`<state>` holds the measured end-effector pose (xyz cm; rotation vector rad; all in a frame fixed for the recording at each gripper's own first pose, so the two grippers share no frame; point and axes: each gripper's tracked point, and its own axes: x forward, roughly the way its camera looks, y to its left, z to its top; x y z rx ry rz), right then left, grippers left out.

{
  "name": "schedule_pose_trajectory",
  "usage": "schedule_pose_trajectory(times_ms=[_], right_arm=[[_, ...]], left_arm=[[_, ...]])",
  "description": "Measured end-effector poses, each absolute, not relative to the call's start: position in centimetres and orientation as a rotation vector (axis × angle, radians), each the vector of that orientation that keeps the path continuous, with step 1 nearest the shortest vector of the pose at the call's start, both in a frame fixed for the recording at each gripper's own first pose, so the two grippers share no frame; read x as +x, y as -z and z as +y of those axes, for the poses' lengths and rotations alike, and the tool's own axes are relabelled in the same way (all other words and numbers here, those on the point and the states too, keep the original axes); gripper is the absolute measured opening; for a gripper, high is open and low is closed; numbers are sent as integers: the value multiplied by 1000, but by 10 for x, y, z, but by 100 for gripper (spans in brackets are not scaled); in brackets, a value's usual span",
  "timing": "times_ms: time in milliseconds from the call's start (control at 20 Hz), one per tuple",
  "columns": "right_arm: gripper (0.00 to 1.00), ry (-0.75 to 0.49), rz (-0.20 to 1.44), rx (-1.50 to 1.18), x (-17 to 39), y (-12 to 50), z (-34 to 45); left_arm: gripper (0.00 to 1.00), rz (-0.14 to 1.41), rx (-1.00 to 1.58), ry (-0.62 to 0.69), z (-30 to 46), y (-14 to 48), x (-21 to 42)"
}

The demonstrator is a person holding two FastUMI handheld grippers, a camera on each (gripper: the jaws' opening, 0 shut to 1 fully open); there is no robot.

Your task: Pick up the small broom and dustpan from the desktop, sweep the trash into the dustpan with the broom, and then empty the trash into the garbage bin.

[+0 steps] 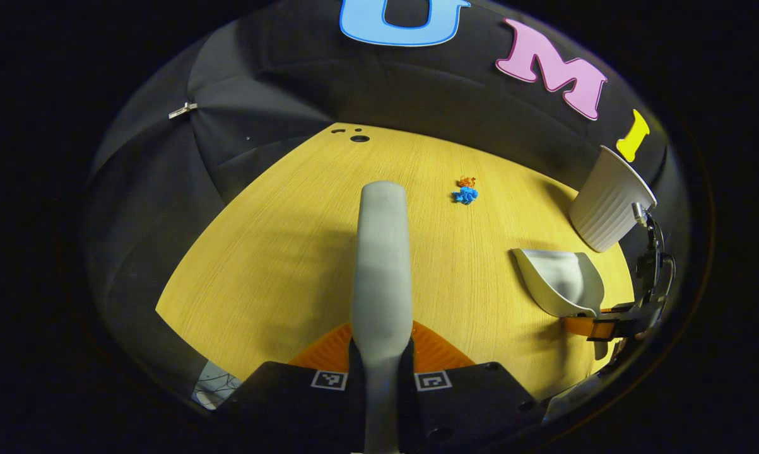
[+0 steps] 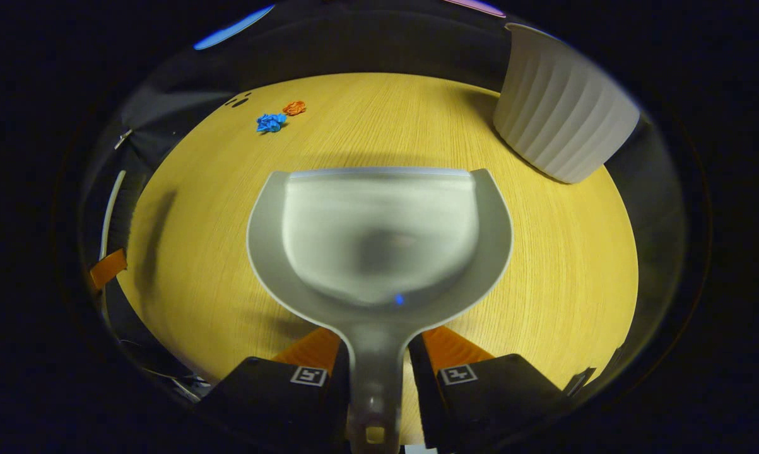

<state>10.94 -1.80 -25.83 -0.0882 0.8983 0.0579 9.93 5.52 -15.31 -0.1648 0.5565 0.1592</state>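
My left gripper (image 1: 380,356) is closed on the broom (image 1: 381,265), both fingers pressing its grey handle, which runs straight ahead of me above the yellow wooden surface (image 1: 278,252). My right gripper (image 2: 375,372) is clamped on the handle of the dustpan (image 2: 379,233), a finger on each side, and the pan's wide mouth faces away from me over the surface, with its shadow on the wood below.

Taking the white ribbed garbage bin (image 2: 559,113) as the mark: in the right gripper view it stands at the far right edge of the surface, just beyond the dustpan's right corner and apart from it. The trash lies well to the left of the bin, toward the far side of the surface: a crumpled blue scrap (image 2: 270,122) with a crumpled orange scrap (image 2: 294,108) just beside it, nearly touching.

In the left gripper view the bin (image 1: 609,202) sits at the right, the dustpan (image 1: 559,280) just in front of it in my right gripper (image 1: 612,328), and the two scraps (image 1: 465,191) lie left of the bin, ahead and right of the broom's tip.
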Motion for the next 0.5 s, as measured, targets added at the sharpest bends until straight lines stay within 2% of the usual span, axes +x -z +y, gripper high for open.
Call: schedule_pose_trajectory(times_ms=[150,200,250,300,350,450,500], right_arm=[[34,-99,920,-86,108,257,-18],[39,-111,927,-84,107,257,-18],[38,-124,929,-84,107,259,-18],[31,-137,928,-92,108,256,-18],[36,-152,929,-107,108,257,-19],[35,-185,924,-146,108,255,-21],[40,-202,920,-158,109,253,-21]], left_arm=[[24,575,-129,-143,59,151,125],[24,580,-113,-133,60,148,135],[24,585,-87,-123,62,146,147],[24,588,-61,-116,64,145,160],[24,593,-42,-104,65,142,174],[24,612,-16,-73,65,138,203],[24,615,6,-57,67,135,221]])
